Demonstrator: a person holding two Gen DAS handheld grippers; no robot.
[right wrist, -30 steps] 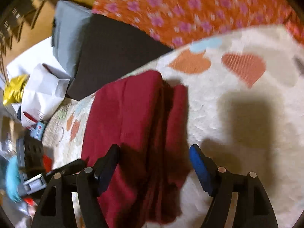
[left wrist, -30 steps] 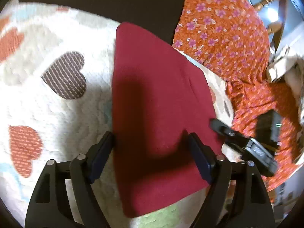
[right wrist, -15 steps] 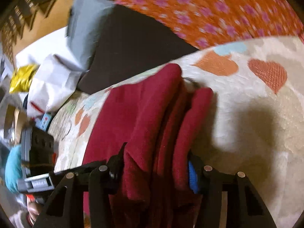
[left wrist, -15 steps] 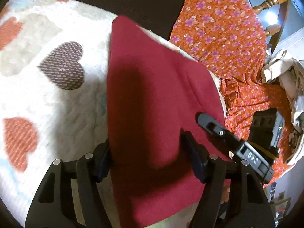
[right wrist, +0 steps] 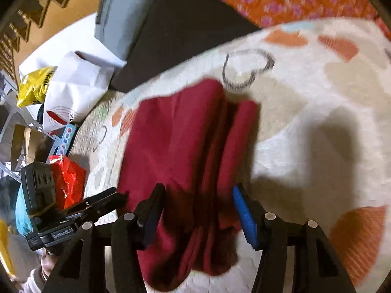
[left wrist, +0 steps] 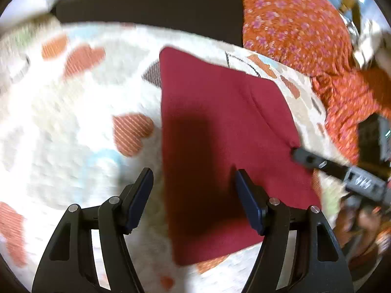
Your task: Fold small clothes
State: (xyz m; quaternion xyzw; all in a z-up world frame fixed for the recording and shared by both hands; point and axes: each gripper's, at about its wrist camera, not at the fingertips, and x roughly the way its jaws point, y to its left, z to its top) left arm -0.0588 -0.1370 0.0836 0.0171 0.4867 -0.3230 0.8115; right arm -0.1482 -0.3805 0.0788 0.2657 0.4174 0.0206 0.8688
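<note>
Cream, heart-printed blanket [left wrist: 73,127] is covering the work surface. Both grippers are hovering with jaws spread wide, gripping nothing. The left gripper [left wrist: 193,190] is straddling the near left edge of the folded red cloth [left wrist: 220,134], which is lying flat on the blanket; the right gripper [right wrist: 195,207] is poised over its layered side [right wrist: 190,146]. Orange floral fabric [left wrist: 305,36] and a dark cushion [right wrist: 183,29] are lying beyond, with bags [right wrist: 73,85] piling up at the left.

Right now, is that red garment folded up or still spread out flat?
Folded. The red garment lies on the heart blanket as a compact rectangle, with several stacked layers showing along its edge in the right wrist view.
</note>
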